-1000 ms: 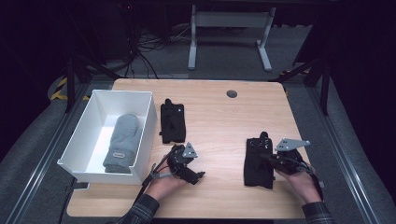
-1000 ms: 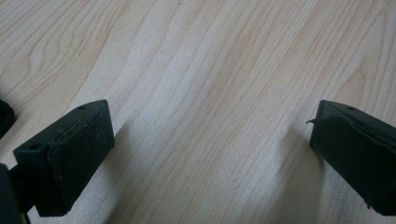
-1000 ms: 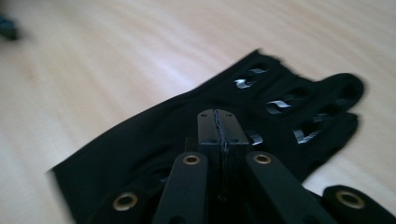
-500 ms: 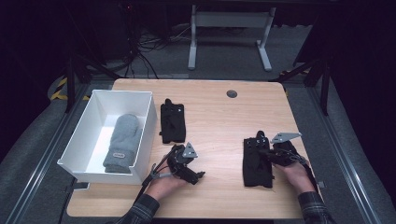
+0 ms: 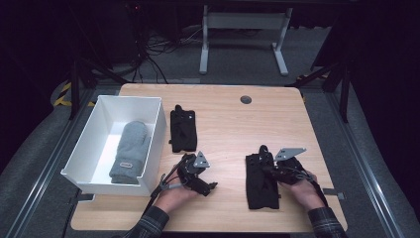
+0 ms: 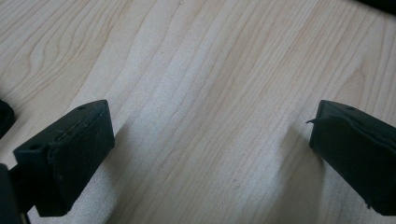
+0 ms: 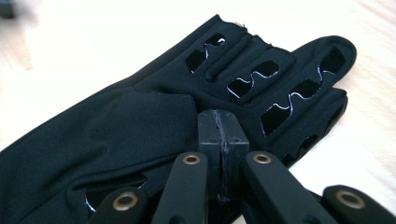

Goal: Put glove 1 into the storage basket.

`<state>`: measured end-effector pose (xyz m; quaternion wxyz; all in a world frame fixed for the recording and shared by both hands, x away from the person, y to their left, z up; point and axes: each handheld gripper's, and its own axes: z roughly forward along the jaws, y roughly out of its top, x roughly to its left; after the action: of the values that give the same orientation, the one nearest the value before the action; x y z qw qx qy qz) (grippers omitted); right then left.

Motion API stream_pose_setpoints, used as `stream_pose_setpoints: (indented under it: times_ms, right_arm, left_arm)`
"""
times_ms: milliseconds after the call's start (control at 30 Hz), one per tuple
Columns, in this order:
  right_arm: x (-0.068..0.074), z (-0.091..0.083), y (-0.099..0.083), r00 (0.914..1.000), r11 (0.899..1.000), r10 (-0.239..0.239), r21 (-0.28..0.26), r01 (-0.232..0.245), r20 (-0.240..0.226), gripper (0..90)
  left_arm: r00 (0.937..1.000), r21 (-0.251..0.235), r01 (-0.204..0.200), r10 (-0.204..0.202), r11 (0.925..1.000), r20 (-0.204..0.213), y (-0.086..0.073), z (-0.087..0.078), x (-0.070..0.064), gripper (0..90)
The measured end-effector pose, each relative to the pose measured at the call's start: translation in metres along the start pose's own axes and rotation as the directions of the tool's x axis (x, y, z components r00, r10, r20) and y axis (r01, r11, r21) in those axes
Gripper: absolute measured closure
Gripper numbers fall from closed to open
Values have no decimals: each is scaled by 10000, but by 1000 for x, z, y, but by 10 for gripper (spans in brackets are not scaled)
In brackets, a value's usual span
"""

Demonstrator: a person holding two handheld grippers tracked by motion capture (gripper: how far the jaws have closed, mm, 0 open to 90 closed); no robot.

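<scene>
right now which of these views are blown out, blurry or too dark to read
High view: the room around the table is near black, though the tabletop is evenly lit. Left gripper view: sharp wood grain, with soft shadows under the open left gripper. Right gripper view: the table is overexposed to near white, its top left corner is blurred, and the black glove shows glints along its cut-outs behind the right gripper.

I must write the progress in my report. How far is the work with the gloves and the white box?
Done: one grey mitten lies in the white box. In hand: the right claw is shut against the near black glove, though a real grip cannot be told. Left: that glove and the far black glove are on the table. The left claw is open over bare wood.
</scene>
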<state>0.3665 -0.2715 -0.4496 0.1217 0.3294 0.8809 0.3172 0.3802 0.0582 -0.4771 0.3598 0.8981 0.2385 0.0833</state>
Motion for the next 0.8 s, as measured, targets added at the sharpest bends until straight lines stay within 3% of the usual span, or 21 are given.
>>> stream_pose_setpoints:
  times_ms: [200,400,500,533,600,633,667,800]
  right_arm:
    - [5,-1,-1,9998,9998,-180,-76,179,-113,891]
    - [-5,-23,-5,9987,9926,204,-1204,-145,475,721]
    - [-21,-27,-18,9879,9887,843,-1345,-667,1301,529]
    - [-26,-27,-23,9828,9865,1040,-1413,-824,1528,502]
    - [-37,-26,-32,9753,9824,1473,-1389,-1250,1644,436]
    - [-37,-26,-32,9753,9824,1473,-1389,-1250,1644,436]
    - [-48,-25,-42,9653,9774,1836,-1396,-1590,1859,384]
    - [-57,-22,-49,9560,9729,2081,-1441,-1806,2069,321]
  left_arm:
    - [10000,7,-20,20,10000,3,0,0,0,3]
    - [10000,3,-12,12,10000,7,0,0,0,3]
    - [10000,13,-26,26,10000,1,0,0,0,2]
    - [10000,14,-25,25,10000,3,0,0,0,2]
    - [10000,12,-22,22,10000,2,0,0,0,2]
    - [10000,12,-22,22,10000,2,0,0,0,2]
    - [10000,15,-26,26,10000,2,0,0,0,2]
    - [10000,-130,73,-73,9999,-28,0,-1,0,28]
